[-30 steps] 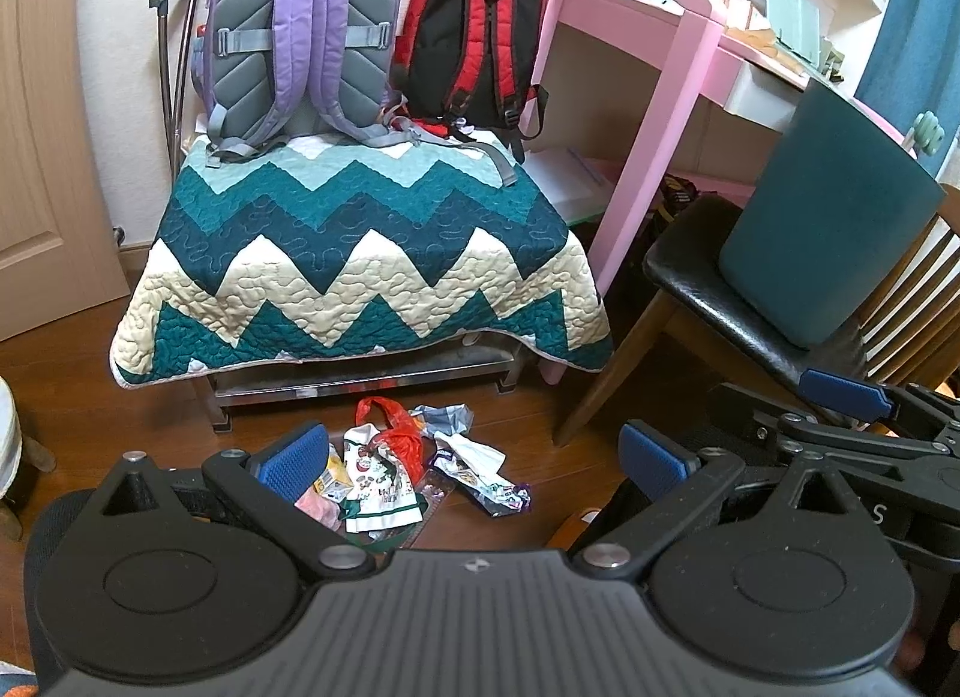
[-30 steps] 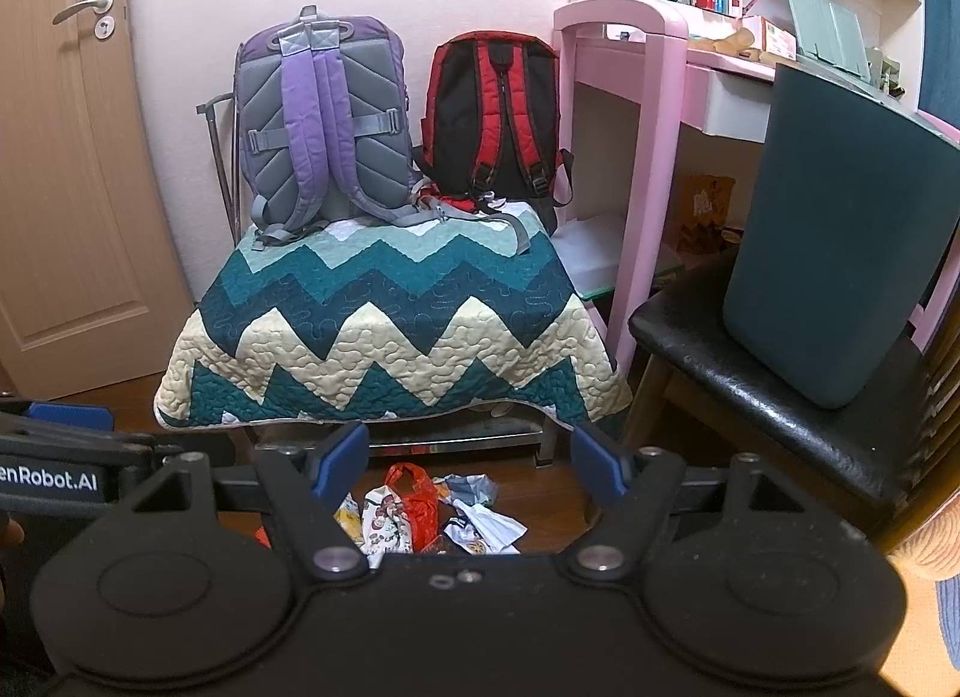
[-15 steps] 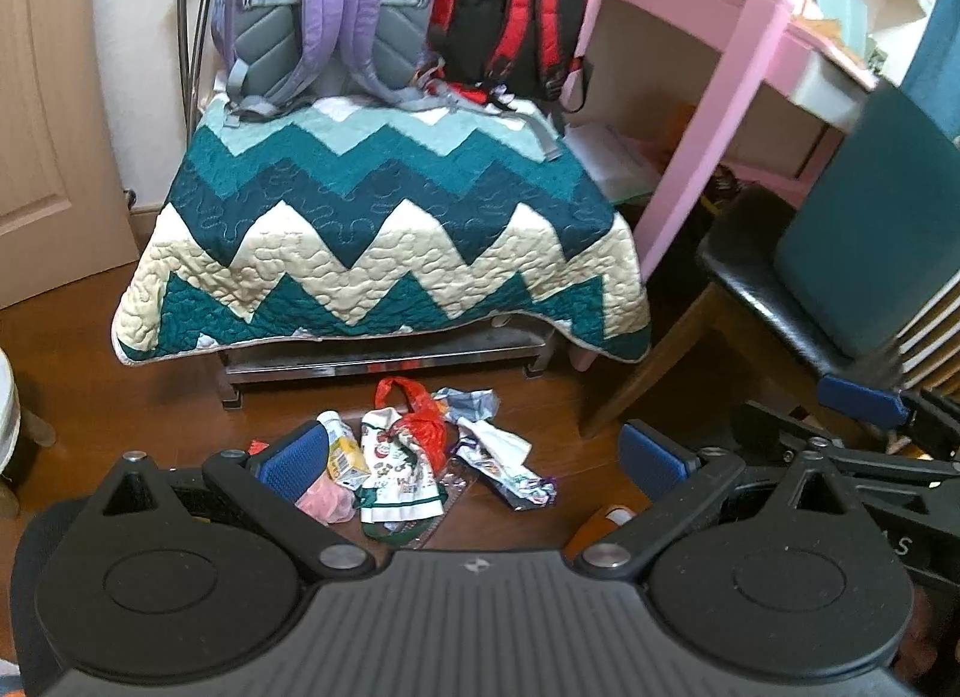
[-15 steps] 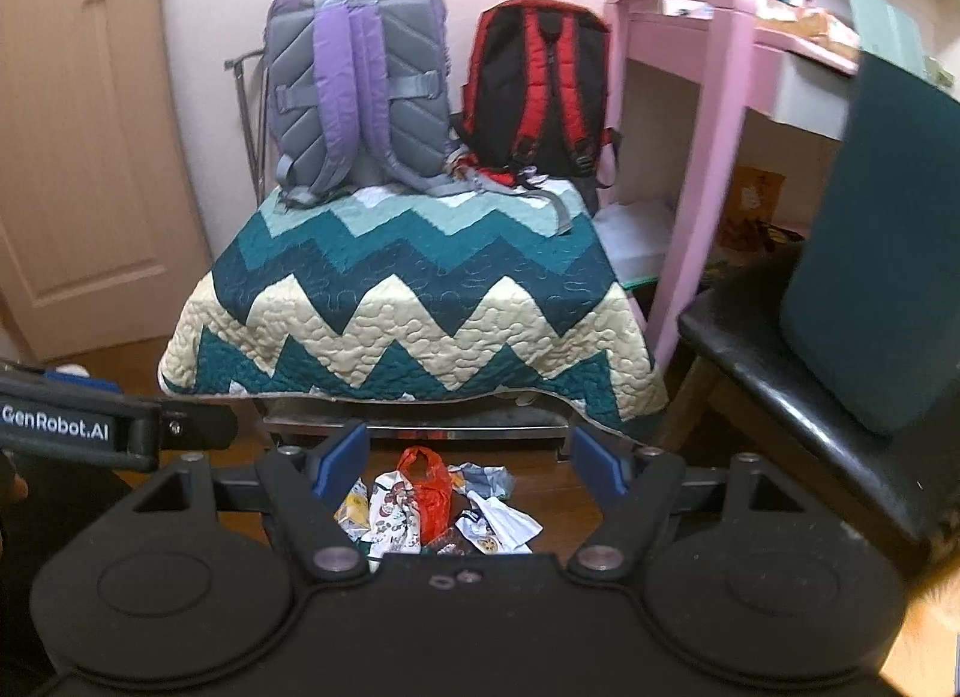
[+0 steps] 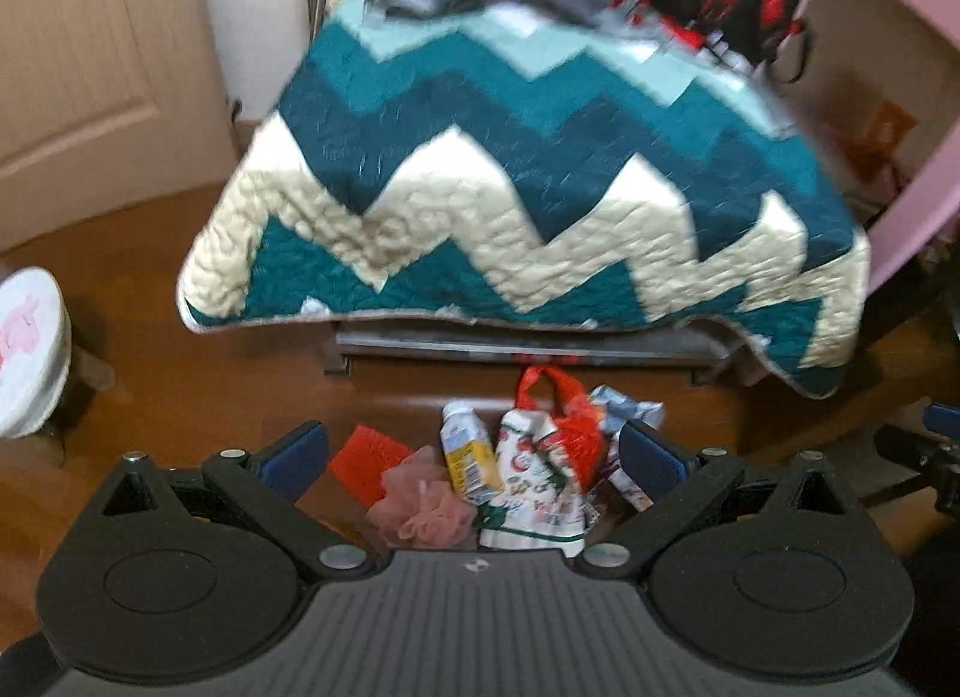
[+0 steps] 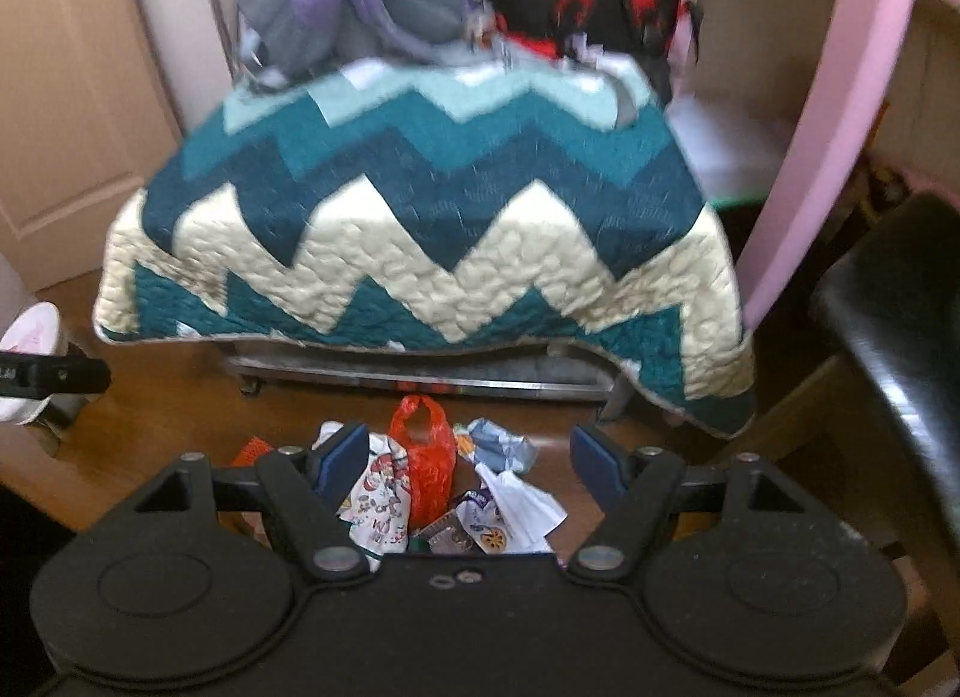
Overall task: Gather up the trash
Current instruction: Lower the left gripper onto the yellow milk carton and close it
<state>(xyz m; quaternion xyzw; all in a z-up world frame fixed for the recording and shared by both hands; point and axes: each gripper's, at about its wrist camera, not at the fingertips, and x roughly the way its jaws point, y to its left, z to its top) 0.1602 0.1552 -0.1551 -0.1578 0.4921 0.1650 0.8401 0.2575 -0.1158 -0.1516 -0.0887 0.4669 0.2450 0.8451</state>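
Both grippers have dropped closer to the trash pile (image 5: 510,463) on the floor (image 5: 180,397) below the quilt (image 5: 540,205). Left gripper (image 5: 474,451) and right gripper (image 6: 465,460) fingers spread wide, empty. Red bag (image 6: 423,457) contents unclear.

A loose trash pile (image 5: 510,469) of wrappers, a red bag and a carton lies on the floor.

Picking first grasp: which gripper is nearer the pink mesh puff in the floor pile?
Left, likely. The pink mesh puff lies between the open left gripper fingers; the right gripper frames the pile's other side, puff unseen there.
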